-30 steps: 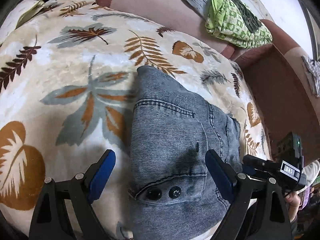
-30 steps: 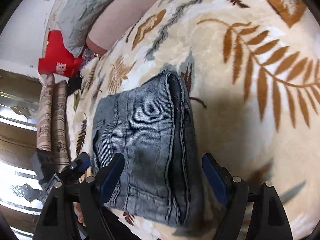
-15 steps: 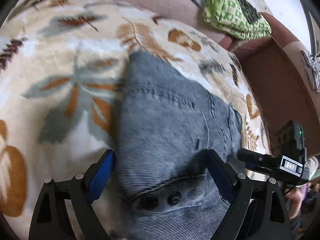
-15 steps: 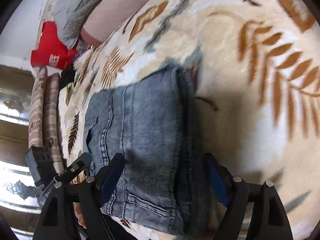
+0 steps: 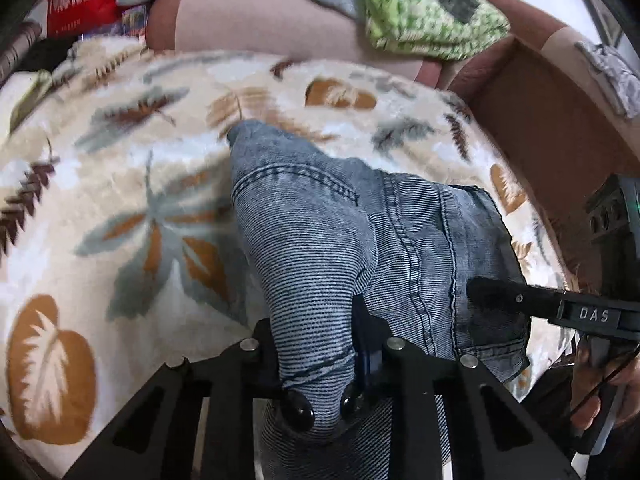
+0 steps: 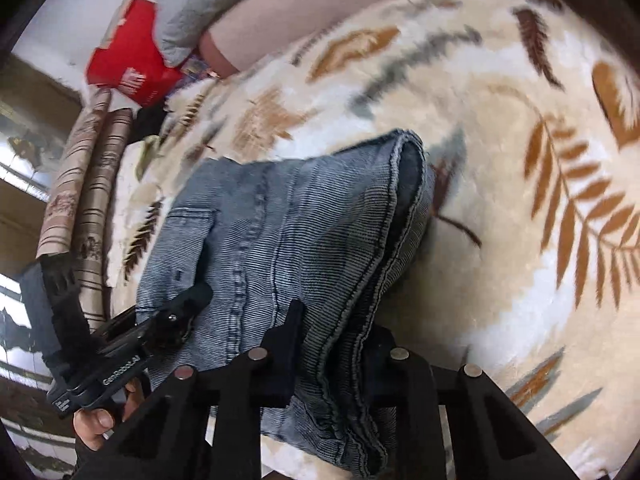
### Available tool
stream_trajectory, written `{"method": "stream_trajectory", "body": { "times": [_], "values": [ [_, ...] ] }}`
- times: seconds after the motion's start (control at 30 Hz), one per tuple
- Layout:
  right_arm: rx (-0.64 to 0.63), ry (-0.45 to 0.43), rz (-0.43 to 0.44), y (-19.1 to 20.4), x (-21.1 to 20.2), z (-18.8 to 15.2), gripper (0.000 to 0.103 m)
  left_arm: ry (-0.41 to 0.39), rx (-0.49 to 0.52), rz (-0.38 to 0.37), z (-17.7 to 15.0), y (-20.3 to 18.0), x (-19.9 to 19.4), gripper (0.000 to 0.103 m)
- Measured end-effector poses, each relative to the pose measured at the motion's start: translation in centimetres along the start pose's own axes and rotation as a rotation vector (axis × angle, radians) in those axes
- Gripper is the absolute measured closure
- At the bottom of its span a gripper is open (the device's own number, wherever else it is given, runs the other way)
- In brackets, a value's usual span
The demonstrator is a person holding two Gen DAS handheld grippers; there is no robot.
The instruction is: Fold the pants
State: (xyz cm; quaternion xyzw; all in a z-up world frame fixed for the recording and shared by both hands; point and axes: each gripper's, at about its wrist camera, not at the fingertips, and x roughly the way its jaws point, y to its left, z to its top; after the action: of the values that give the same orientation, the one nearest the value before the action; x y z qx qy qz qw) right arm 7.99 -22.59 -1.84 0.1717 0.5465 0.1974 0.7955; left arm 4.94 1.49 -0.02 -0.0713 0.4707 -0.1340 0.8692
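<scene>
On the leaf-print blanket (image 5: 120, 208) lie the folded jeans (image 5: 320, 240), their near edge bunched between the closing jaws of both the left gripper (image 5: 316, 340) and right gripper (image 6: 336, 344).

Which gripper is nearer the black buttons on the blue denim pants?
Left: left gripper closing on the pants beside the buttons; right gripper closing on their opposite corner.

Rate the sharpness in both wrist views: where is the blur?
Left wrist view: leaf-print fleece blanket and green patterned cloth smeared; folded grey-blue denim pants fairly crisp. Right wrist view: blanket streaked, denim softer; fisheye bends the edges.
</scene>
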Motion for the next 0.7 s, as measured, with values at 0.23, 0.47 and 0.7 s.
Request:
{"method": "stream_trajectory", "body": {
  "times": [0.23,0.47,0.7],
  "values": [
    [-0.107,-0.123,0.046,5.0,-4.0,3.4,0.077,-0.172,0.016,0.030,4.1,1.4,-5.3,0.075],
    [-0.169,-0.135,0.053,8.9,-1.7,8.0,0.077,-0.171,-0.027,0.053,7.5,5.1,-3.8,0.073],
    [-0.126,0.013,-0.157,4.5,8.4,8.0,0.049,0.023,-0.109,0.163,4.4,8.9,6.0,0.027]
  ]
}}
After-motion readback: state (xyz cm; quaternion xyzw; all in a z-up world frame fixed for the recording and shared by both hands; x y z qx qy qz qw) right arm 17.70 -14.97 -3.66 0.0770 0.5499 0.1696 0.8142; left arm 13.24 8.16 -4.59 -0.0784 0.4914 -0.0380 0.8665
